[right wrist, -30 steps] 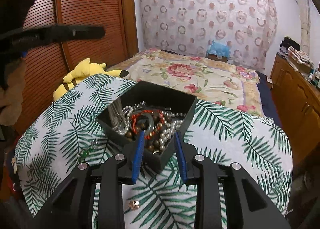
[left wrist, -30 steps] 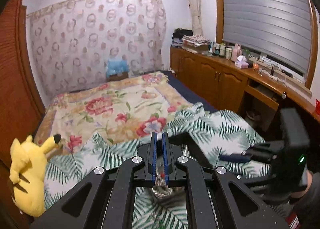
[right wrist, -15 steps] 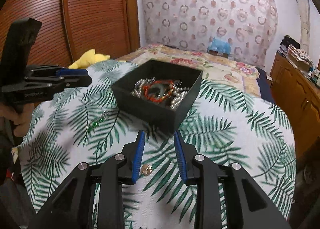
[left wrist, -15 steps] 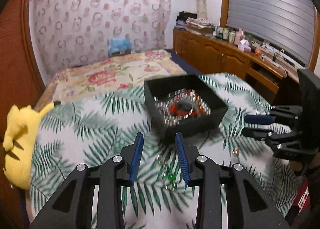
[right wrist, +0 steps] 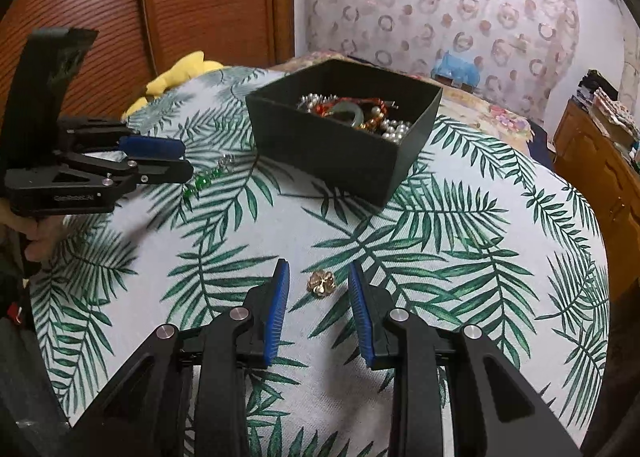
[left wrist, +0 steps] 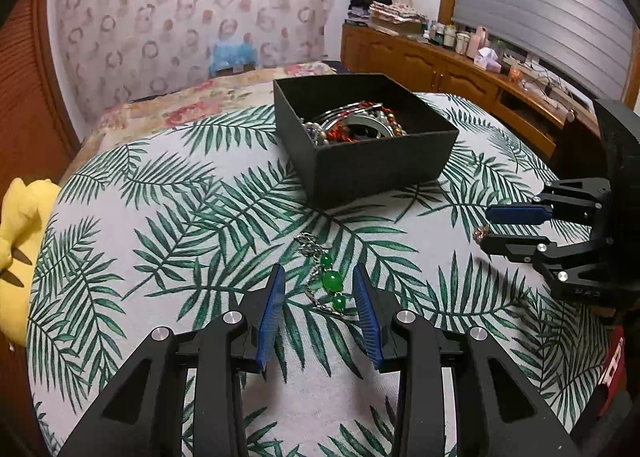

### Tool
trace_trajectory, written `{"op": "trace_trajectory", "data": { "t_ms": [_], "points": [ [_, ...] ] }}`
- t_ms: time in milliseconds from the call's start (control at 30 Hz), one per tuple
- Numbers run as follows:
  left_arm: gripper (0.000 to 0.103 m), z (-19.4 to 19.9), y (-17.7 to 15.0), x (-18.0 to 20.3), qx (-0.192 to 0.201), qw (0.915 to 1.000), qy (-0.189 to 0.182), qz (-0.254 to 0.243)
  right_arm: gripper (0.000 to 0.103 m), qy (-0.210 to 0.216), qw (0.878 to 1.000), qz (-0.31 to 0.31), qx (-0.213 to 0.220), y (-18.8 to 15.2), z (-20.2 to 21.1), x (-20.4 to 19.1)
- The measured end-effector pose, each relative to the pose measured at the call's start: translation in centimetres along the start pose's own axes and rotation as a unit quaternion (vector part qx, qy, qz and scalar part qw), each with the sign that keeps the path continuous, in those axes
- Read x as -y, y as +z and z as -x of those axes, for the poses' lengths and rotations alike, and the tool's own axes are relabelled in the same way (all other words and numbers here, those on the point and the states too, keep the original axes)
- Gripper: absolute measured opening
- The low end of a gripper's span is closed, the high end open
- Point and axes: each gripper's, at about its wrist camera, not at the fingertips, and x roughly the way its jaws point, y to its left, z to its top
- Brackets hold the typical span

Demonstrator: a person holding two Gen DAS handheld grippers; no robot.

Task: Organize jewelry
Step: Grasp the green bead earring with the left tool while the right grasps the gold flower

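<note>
Embossed lettering on left gripper (right wrist: 158,161) body — too blurred to read

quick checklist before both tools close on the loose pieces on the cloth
1. Left tool open: ok, its jaws have just been opening and the pads stand apart.
2. Green bead chain between the left pads: ok, lying on the cloth, not pinched.
3. Right tool open: ok.
4. Gold flower piece centred between the right pads: ok.
5. Black box upright, open, room left inside: ok, jewelry fills only part.
6. Pads low enough to touch the cloth: cannot tell.
</note>
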Motion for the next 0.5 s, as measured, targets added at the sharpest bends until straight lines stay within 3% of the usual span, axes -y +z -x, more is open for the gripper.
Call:
{"op": "trace_trajectory", "data": {
  "t_ms": [67,100,200,500],
  "points": [
    [0.033,-0.3,0.1,0.2,-0.004,1.0,0.0,-0.001,0.031,-0.001,1.0,0.0,-0.004,-0.1,-0.3,0.0],
    [0.033,-0.4,0.1,0.4,-0.005,1.0,0.0,-0.002,0.023,-0.003,1.0,0.002,-0.006,-0.2,-0.4,-0.1],
    [0.033,-0.9,0.1,0.8,-0.011,0.9999,0.003,-0.011,0.017,-0.005,1.0,0.004,-0.004,-0.1,-0.3,-0.1],
    [0.031,-2.3,0.5,0.8,-0.022,0.9995,0.013,-0.016,0.017,-0.009,1.0,0.004,-0.005,-0.1,-0.3,-0.1]
  ]
}}
